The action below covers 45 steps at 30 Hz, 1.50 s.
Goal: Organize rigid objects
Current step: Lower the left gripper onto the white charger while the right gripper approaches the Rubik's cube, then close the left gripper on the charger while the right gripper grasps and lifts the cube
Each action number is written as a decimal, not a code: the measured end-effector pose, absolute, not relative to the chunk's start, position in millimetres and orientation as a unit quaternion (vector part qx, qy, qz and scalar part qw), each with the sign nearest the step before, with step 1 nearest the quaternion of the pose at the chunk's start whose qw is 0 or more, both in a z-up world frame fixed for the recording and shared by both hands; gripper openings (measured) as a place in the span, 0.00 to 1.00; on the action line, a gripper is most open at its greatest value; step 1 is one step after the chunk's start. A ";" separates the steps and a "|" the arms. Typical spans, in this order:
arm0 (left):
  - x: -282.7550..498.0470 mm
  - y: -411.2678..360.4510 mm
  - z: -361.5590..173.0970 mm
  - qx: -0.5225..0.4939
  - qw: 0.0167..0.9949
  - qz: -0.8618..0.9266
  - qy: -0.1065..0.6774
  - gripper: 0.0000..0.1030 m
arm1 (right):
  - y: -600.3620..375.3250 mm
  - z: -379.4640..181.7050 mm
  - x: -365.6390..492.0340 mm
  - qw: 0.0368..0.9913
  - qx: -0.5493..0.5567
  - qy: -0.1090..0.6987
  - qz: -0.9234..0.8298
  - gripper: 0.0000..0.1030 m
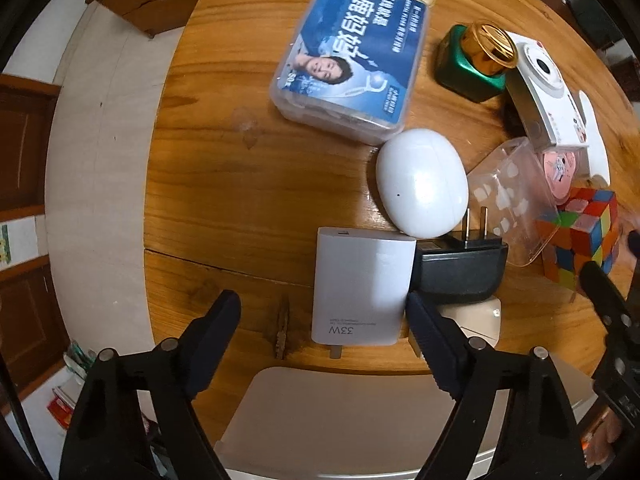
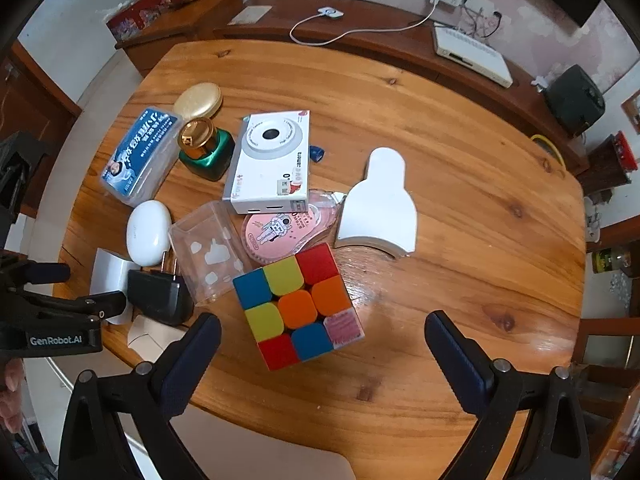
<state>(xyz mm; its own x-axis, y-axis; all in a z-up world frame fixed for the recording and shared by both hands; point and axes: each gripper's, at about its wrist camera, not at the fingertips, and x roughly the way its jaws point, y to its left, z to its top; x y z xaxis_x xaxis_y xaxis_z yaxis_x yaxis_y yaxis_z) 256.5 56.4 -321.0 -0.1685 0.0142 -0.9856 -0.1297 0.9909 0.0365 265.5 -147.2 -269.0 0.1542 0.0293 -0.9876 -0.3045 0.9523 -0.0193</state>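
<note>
A round wooden table [image 2: 440, 208] holds a cluster of rigid objects. My left gripper [image 1: 324, 316] is open, its fingers on either side of the near end of a white 33W charger [image 1: 360, 284]; the right finger touches a black plug adapter [image 1: 460, 268]. Behind them lie a white oval earbud case [image 1: 422, 182] and a blue-labelled clear box [image 1: 348, 52]. My right gripper [image 2: 322, 336] is open, just in front of a colourful puzzle cube [image 2: 298, 304], which sits between its fingers' line.
A clear plastic case [image 2: 208, 252], a pink tape dispenser [image 2: 276, 228], a white toy camera [image 2: 272, 160], a green bottle with gold cap [image 2: 204, 148], a gold lid [image 2: 199, 100] and a white bottle-shaped piece [image 2: 380, 204] lie mid-table. A chair back [image 1: 352, 420] stands below the table edge.
</note>
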 end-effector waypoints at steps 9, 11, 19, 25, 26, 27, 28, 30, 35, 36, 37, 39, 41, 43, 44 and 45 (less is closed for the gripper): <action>238.0 74.4 -336.5 -0.083 0.640 0.041 0.763 0.66 | -142.8 -299.2 281.1 0.718 -0.121 0.675 0.122 0.75; 235.2 73.3 -339.1 -0.085 0.640 0.040 0.763 0.59 | -140.0 -304.2 282.9 0.712 -0.125 0.680 0.123 0.71; 230.1 55.4 -335.6 -0.038 0.660 0.043 0.749 0.52 | -139.4 -317.0 282.0 0.702 -0.115 0.693 0.114 0.61; 231.6 52.4 -331.3 -0.029 0.669 0.041 0.742 0.52 | -145.5 -313.9 266.3 0.705 -0.112 0.691 0.110 0.60; 231.2 49.0 -332.7 -0.028 0.670 0.042 0.741 0.51 | -147.4 -312.9 264.5 0.707 -0.108 0.690 0.109 0.60; 233.4 45.4 -329.6 -0.026 0.672 0.044 0.739 0.51 | -148.1 -311.5 262.8 0.709 -0.103 0.689 0.108 0.60; 234.0 44.3 -325.1 -0.022 0.677 0.044 0.734 0.51 | -150.5 -309.5 260.8 0.712 -0.096 0.687 0.108 0.60; 233.5 43.0 -314.9 -0.017 0.687 0.043 0.725 0.50 | -156.4 -300.2 259.1 0.721 -0.080 0.680 0.105 0.60; 234.8 38.4 -291.7 -0.020 0.701 0.038 0.712 0.49 | -175.4 -275.2 252.4 0.745 -0.037 0.659 0.101 0.60; 234.7 37.2 -286.1 -0.023 0.704 0.036 0.709 0.49 | -179.8 -270.6 249.8 0.749 -0.028 0.654 0.099 0.60; 233.4 37.7 -279.9 -0.024 0.707 0.035 0.706 0.49 | -184.7 -264.2 247.4 0.755 -0.018 0.648 0.098 0.60; 231.5 35.2 -268.2 -0.026 0.715 0.032 0.698 0.49 | -195.0 -252.9 240.4 0.762 -0.004 0.640 0.096 0.60; 232.4 36.2 -260.3 -0.031 0.721 0.028 0.691 0.49 | -199.8 -236.5 234.2 0.770 0.010 0.631 0.095 0.60; 227.9 35.5 -246.7 -0.037 0.730 0.023 0.682 0.49 | -206.5 -225.9 227.1 0.777 0.017 0.622 0.096 0.60; 220.6 34.2 -239.6 -0.040 0.735 0.021 0.677 0.49 | -205.9 -219.8 222.0 0.783 0.020 0.614 0.097 0.60; 215.0 33.0 -228.9 -0.043 0.741 0.018 0.670 0.49 | -208.4 -213.5 217.5 0.787 0.021 0.609 0.098 0.60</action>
